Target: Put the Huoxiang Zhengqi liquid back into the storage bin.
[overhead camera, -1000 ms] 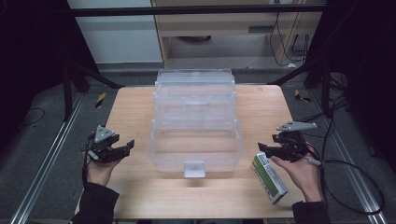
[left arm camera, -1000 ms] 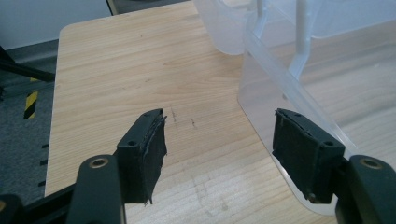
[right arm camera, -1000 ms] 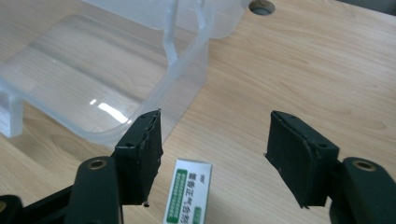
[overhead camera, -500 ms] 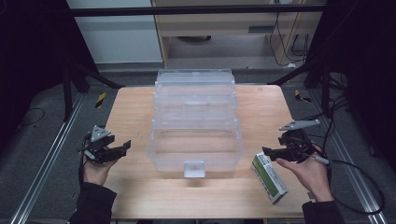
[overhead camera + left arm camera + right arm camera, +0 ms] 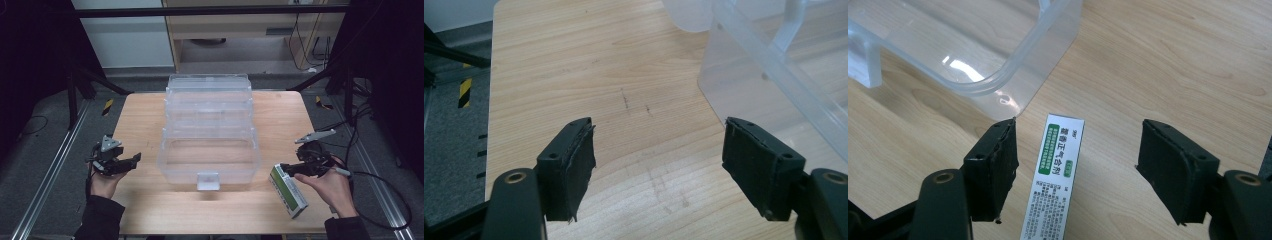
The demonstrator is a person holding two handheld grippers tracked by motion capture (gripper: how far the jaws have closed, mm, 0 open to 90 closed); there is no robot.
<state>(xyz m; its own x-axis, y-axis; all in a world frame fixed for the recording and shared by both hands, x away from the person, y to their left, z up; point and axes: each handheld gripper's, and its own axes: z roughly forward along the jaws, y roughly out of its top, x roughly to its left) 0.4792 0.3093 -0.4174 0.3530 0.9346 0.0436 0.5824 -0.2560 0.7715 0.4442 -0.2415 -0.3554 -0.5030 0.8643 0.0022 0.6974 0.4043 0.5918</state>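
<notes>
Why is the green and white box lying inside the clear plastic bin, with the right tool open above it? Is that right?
Not quite. The green and white box lies on the wooden table beside the clear plastic bin, not inside it, as the high view shows. The right tool is indeed open above it.

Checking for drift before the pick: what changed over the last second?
The left hand-held gripper slid slightly toward the table's left edge, jaws just opening wider on nothing. The right hand-held gripper eased back toward the table's right edge, jaws open astride the green-and-white box, not gripping. Box and clear bin stayed put.
</notes>
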